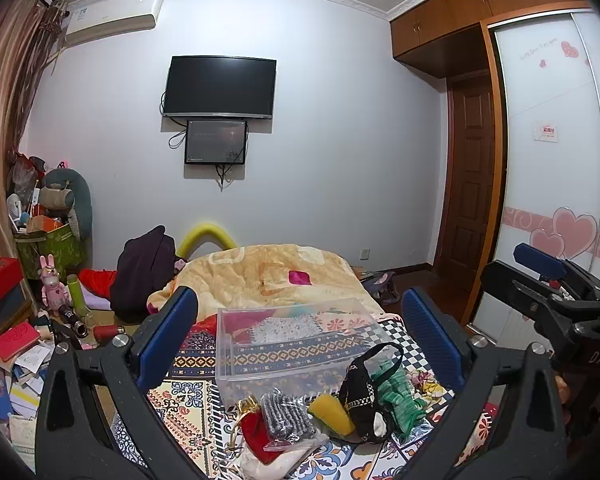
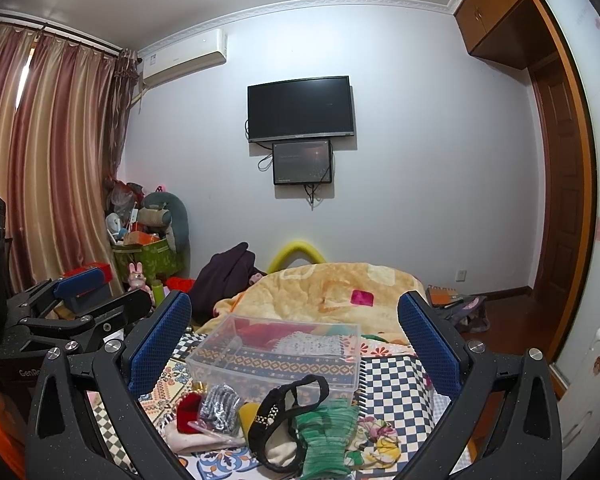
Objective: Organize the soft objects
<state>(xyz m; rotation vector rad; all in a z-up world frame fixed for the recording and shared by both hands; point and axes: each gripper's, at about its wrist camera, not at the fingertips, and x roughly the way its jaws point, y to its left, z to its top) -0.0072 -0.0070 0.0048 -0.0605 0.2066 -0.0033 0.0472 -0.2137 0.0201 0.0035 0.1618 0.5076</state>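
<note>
A clear plastic bin (image 1: 292,344) (image 2: 278,354) stands empty on the patterned bedspread. In front of it lies a row of soft items: a red pouch (image 1: 256,428) (image 2: 188,412), a grey knit piece in a clear bag (image 1: 286,416) (image 2: 218,406), a yellow sponge (image 1: 332,408) (image 2: 247,414), a black pouch with a strap (image 1: 360,396) (image 2: 284,416) and a green glove (image 1: 398,396) (image 2: 326,436). My left gripper (image 1: 300,340) and right gripper (image 2: 296,340) are both open and empty, held above the items.
A yellow quilt (image 1: 268,272) covers the far bed. Books, boxes and toys (image 1: 28,320) clutter the floor at left. A wardrobe (image 1: 552,160) and door stand at right. The right gripper shows in the left wrist view (image 1: 540,280).
</note>
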